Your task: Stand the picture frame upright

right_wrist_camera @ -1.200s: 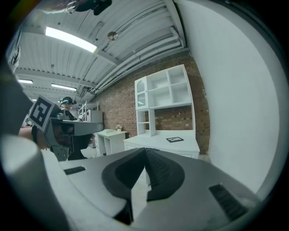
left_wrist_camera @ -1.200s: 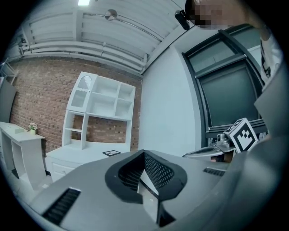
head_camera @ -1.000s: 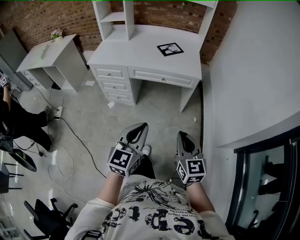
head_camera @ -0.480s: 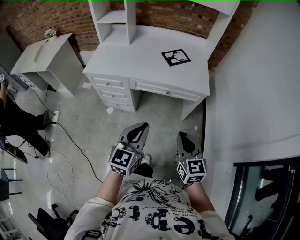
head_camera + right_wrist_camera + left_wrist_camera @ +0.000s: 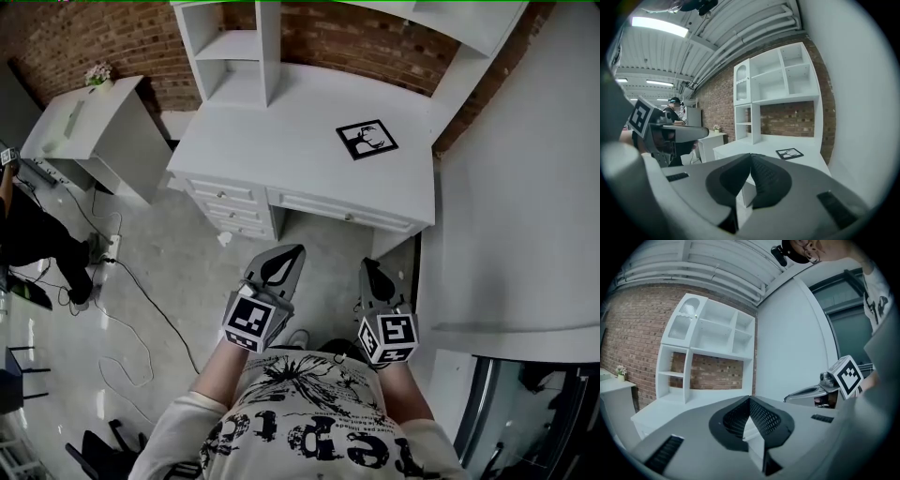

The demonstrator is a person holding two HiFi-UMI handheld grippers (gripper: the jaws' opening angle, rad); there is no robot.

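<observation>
Right now both tools hang low in front of the white desk [image 5: 272,131], over the concrete floor [image 5: 169,253]. The left gripper [image 5: 281,262] is clenched tight, with nothing between its jaws. The right gripper [image 5: 371,277] is the same, jaws pressed together and empty. And the picture frame [image 5: 367,139] lies flat on the desk top, toward the right edge, nearer the back corner than the front, well apart from both grippers. A shelving hutch [image 5: 230,47] rises along the desk's back edge against the brick wall [image 5: 122,37].
</observation>
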